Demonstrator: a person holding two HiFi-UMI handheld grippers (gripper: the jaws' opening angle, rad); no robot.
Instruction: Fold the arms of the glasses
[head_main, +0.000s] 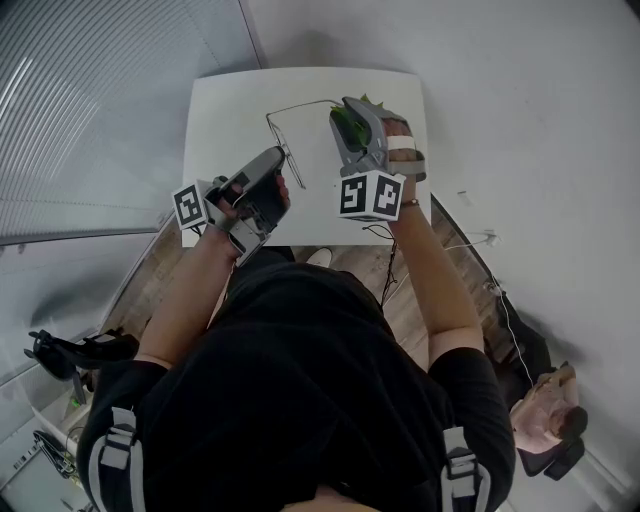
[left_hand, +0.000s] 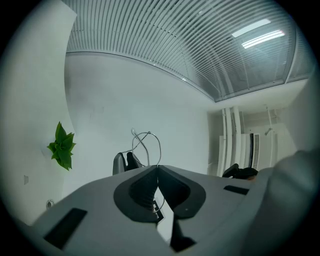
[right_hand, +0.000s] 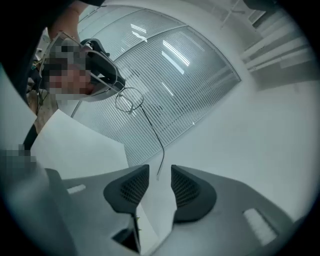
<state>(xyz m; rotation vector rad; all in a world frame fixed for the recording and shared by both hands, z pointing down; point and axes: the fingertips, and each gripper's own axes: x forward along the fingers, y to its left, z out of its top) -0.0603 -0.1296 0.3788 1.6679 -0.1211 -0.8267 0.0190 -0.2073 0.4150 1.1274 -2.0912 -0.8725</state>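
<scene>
Left gripper (left_hand: 156, 169) clamps glasses (right_hand: 129, 101) above table (head_main: 222, 120); right gripper (right_hand: 160, 176) gapes free.

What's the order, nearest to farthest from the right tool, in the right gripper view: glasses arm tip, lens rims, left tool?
1. glasses arm tip, just ahead, centre.
2. lens rims, higher, left of centre.
3. left tool, upper left, holding them.

One pair of glasses (right_hand: 129, 100), two hand-held grippers (left_hand: 157, 168) (right_hand: 160, 173), one white table (head_main: 230, 110) and one green plant (left_hand: 62, 146).
</scene>
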